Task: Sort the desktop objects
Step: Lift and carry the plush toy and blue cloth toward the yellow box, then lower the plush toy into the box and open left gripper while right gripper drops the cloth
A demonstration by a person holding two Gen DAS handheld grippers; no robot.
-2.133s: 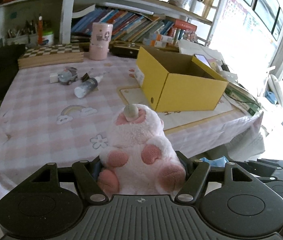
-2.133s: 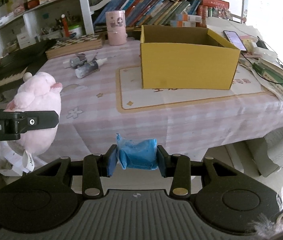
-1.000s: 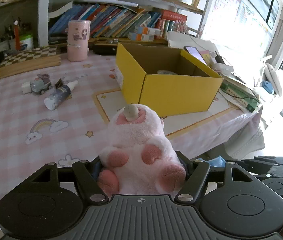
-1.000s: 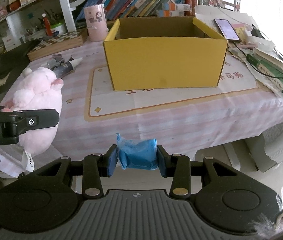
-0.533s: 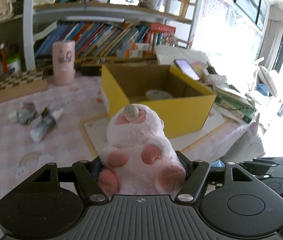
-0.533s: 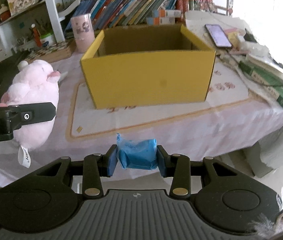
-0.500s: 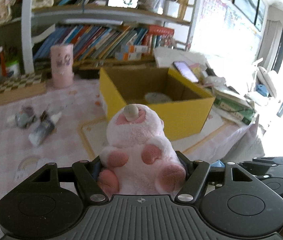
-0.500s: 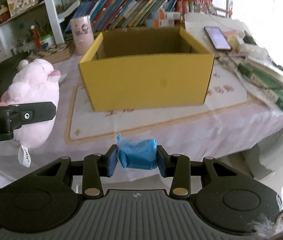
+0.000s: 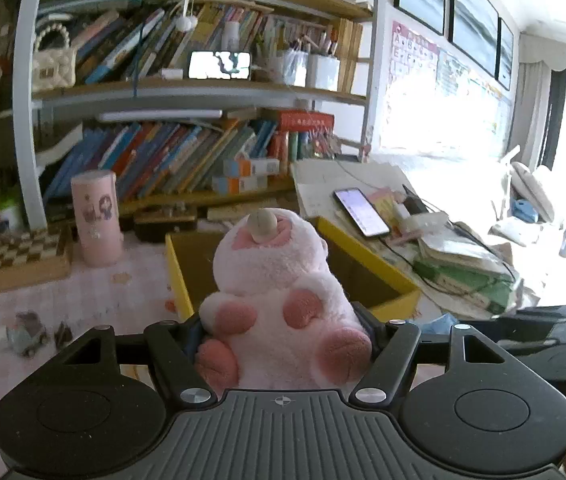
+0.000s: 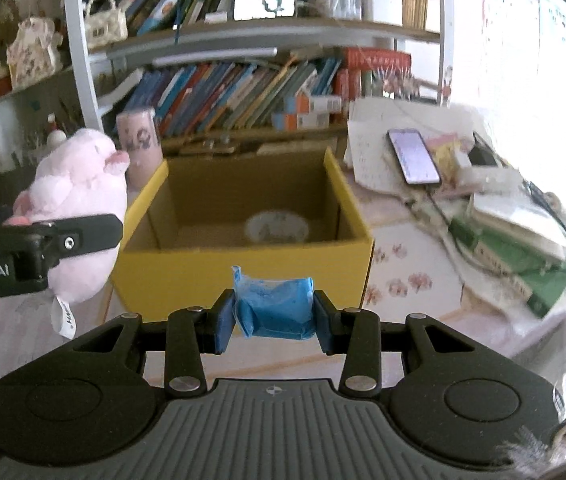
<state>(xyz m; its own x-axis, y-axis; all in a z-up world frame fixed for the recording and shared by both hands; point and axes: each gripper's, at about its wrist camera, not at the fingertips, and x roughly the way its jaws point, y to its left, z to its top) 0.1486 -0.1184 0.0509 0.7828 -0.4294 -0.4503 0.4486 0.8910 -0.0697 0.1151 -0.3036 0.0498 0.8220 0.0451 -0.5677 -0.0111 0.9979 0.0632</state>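
Presently the left gripper clamps the pink plush, the right gripper the blue packet; each should clear the yellow box rim before release.

Ahead of my right claw, the yellow box stands open-topped, only a pale round item on its floor. My left claw with its pink plush crowds the box's left wall; a phone and books clutter the right.
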